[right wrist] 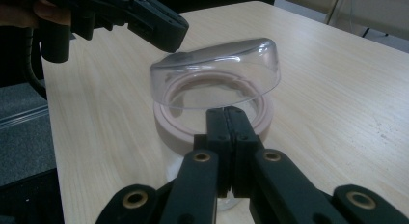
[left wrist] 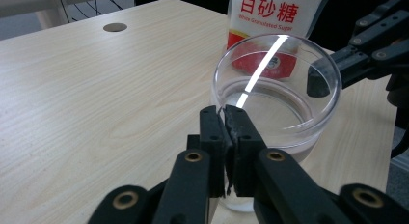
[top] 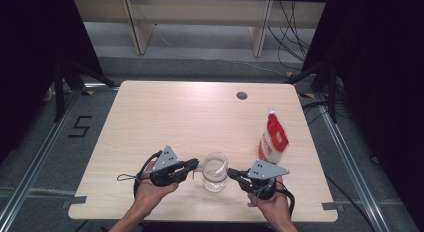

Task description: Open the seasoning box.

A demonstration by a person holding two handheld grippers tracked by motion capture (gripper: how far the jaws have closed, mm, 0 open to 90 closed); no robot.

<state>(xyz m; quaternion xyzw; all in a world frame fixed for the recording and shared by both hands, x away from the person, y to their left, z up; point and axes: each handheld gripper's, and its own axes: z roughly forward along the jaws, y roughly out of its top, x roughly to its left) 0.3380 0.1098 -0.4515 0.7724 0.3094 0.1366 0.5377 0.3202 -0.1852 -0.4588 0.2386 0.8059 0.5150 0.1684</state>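
Jar (top: pixel 215 173) of clear glass stands near the person's edge of the table (top: pixel 165 112), directly between the two claws. Its clear domed lid (right wrist: pixel 218 75) sits tilted over the pale sealing ring (right wrist: pixel 166 126), raised on the side toward the left claw and low toward the right one.

Left gripper (top: pixel 194 165): comes at the jar from its left side. In the left gripper view its two black jaws are pressed together on the thin clear edge of the lid, with the jar's round opening straight ahead of the tips.

Right gripper (top: pixel 232 171): comes at the jar from the opposite side, tips just at the jar's wall. In the right gripper view the jaws are closed flat against each other, the lid and ring just beyond the tips. Whether anything is pinched between them, I cannot tell.

Sugar bag (top: pixel 273 137), red and white, stands upright beyond the right claw, apart from the jar. In the left gripper view it rises behind the jar.
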